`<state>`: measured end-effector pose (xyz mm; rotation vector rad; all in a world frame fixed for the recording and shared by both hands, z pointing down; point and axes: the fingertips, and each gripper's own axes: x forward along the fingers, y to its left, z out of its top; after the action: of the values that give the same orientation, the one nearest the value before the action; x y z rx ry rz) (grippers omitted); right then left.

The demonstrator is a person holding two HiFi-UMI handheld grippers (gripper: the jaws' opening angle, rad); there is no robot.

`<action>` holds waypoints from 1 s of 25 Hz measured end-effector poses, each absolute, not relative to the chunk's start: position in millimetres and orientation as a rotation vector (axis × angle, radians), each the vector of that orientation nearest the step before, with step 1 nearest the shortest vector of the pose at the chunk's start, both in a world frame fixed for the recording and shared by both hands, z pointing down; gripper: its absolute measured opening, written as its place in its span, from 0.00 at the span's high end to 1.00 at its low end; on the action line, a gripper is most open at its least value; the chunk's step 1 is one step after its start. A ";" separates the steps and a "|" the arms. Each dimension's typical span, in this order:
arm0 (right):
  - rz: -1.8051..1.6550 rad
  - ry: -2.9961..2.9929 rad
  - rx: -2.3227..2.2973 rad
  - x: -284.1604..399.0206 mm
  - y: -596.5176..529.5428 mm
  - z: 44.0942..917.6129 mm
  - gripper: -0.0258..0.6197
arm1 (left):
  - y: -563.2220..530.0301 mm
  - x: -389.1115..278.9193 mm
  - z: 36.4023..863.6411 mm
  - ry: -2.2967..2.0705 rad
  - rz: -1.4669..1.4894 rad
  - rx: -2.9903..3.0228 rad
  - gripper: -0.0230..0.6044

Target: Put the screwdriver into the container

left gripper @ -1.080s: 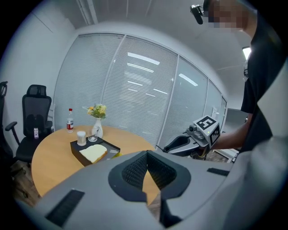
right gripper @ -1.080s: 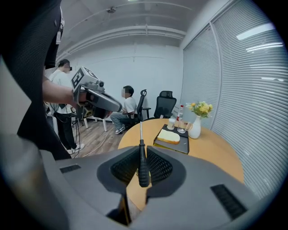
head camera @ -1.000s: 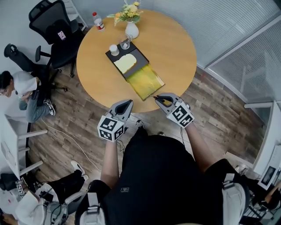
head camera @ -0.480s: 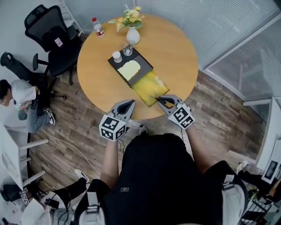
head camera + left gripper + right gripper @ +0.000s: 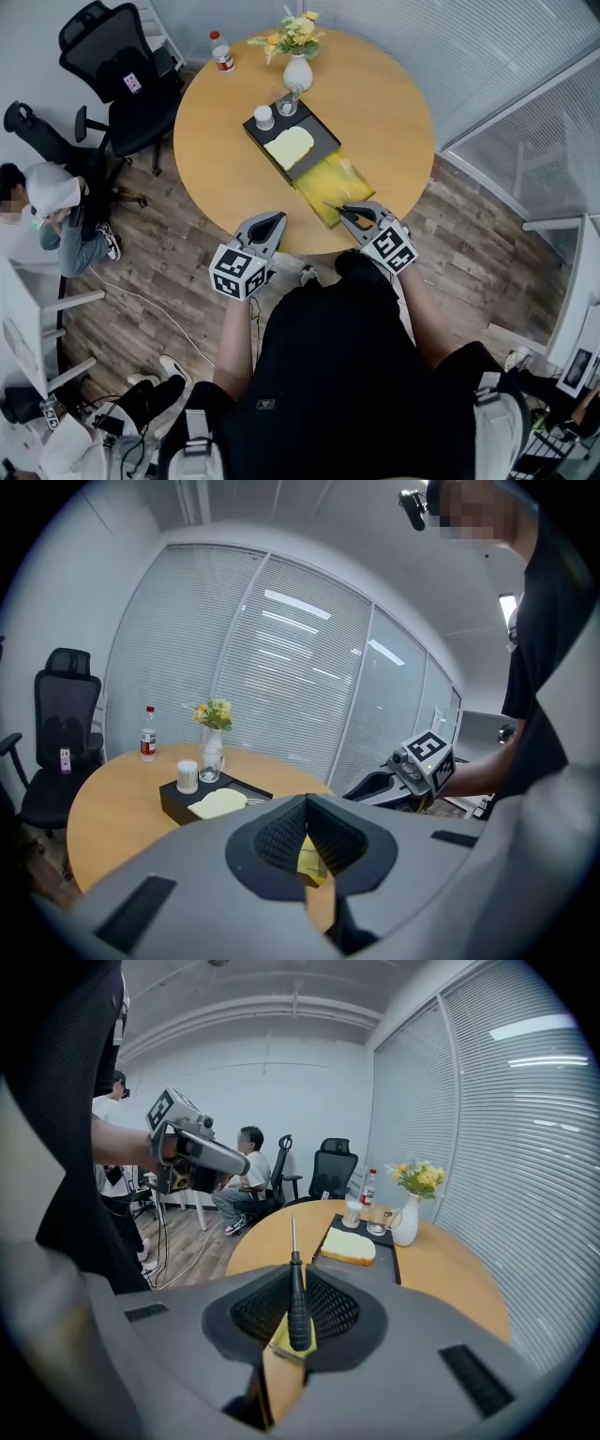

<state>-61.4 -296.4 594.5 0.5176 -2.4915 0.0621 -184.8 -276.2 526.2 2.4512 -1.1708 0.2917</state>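
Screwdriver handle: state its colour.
The screwdriver handle is black, best seen in the right gripper view.

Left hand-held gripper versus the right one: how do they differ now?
The left hand-held gripper is shut with nothing in it; the right hand-held gripper is shut on the screwdriver. The right one's tips reach the near end of the yellow container; the left one's sit apart from it. Both carry marker cubes.

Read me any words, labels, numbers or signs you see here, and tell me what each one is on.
No text here can be read.
Label on the bottle: too small to read.
Tag on the black chair: too small to read.
Left tongs and right tongs: their cubes show only square black-and-white marker patterns, no letters or numbers.
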 end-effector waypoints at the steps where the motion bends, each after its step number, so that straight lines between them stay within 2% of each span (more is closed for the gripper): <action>1: 0.062 -2.493 0.516 -62.0 -297.9 595.0 0.89 | -275.9 -185.5 527.5 -1.173 0.295 2.448 0.96; 25: 0.088 -2.317 0.333 -54.4 -373.7 665.5 0.89 | -327.2 -185.5 550.5 -1.236 0.283 2.350 0.96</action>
<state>-54.4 -373.7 665.5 0.3327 -2.3172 0.0878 -185.5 -327.2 550.5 2.3503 -1.2356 0.2829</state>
